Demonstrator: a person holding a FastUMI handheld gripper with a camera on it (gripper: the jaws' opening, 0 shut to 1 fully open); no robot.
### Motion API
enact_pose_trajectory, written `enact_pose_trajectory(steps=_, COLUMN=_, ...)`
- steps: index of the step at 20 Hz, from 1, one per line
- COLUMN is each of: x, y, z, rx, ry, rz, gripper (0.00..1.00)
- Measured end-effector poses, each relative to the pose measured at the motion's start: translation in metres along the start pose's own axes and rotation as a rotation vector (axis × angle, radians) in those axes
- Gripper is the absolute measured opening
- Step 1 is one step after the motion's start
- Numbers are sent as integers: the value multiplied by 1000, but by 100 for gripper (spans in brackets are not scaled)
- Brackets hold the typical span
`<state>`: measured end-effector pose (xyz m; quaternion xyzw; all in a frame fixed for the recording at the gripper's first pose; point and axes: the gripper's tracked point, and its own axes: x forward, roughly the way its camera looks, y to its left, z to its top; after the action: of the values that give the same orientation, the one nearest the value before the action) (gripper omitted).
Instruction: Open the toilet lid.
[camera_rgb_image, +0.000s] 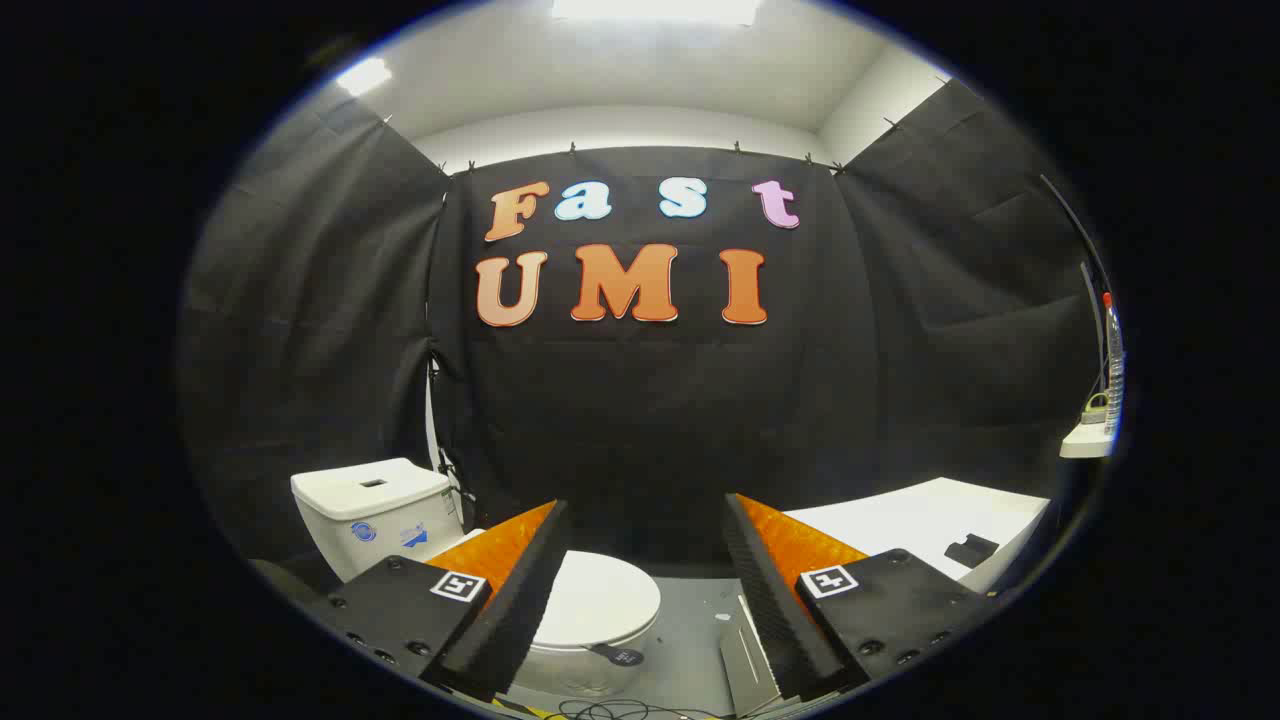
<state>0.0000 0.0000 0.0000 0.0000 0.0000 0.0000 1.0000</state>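
Gripper view, looking forward along the two fingers. The gripper (645, 530) is held with its fingers spread wide apart, gripping nothing; each finger body carries a small square black-and-white marker on its upper face. The left fingertip (545, 535) overlaps the near left edge of the toilet lid (600, 600) in the picture, though whether it touches the lid cannot be told from this angle.

The toilet (585, 640) stands low between the fingers and slightly toward the left one. Its lid is white, rounded and lies flat, closed over the bowl. A small dark tag (617, 656) sits at the front rim of the bowl; any writing on it is too small to read. Behind and to the left of the lid rises the white cistern (370, 510), with a small dark rectangular opening in its top and two blue stickers on its front face, one round and one arrow-like; their text is not legible.

To the right of the toilet the floor (690, 630) is grey and open as far as the right finger, with a pale metal strip (745, 660) lying on it beside that finger. Thin cables (620, 712) trail on the floor just ahead of the fingers. Beyond the right finger a white table (920, 515) extends to the right, with a small black object (970, 550) near its front edge. Farther right, a small white shelf (1085, 440) holds a clear bottle (1113, 365) with a red cap. Black cloth closes the booth behind and on both sides, leaving open room above the lid.
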Motion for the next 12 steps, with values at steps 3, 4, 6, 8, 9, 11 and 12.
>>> enact_pose_trajectory(steps=3, x=-2, y=2, z=-1, rx=3, ry=1, rz=1, gripper=98)
enact_pose_trajectory(steps=4, x=-2, y=0, z=-1, rx=4, ry=2, rz=0, gripper=98)
enact_pose_trajectory(steps=6, x=-2, y=0, z=0, rx=8, ry=6, rz=2, gripper=98)
enact_pose_trajectory(steps=8, x=-3, y=0, z=-2, rx=7, ry=9, rz=0, gripper=98)
enact_pose_trajectory(steps=9, x=-2, y=0, z=-2, rx=8, ry=9, rz=1, gripper=98)
enact_pose_trajectory(steps=11, x=-1, y=-1, z=-1, rx=8, ry=6, rz=-2, gripper=98)
enact_pose_trajectory(steps=12, x=-3, y=-1, z=-1, rx=9, ry=8, rz=-3, gripper=98)
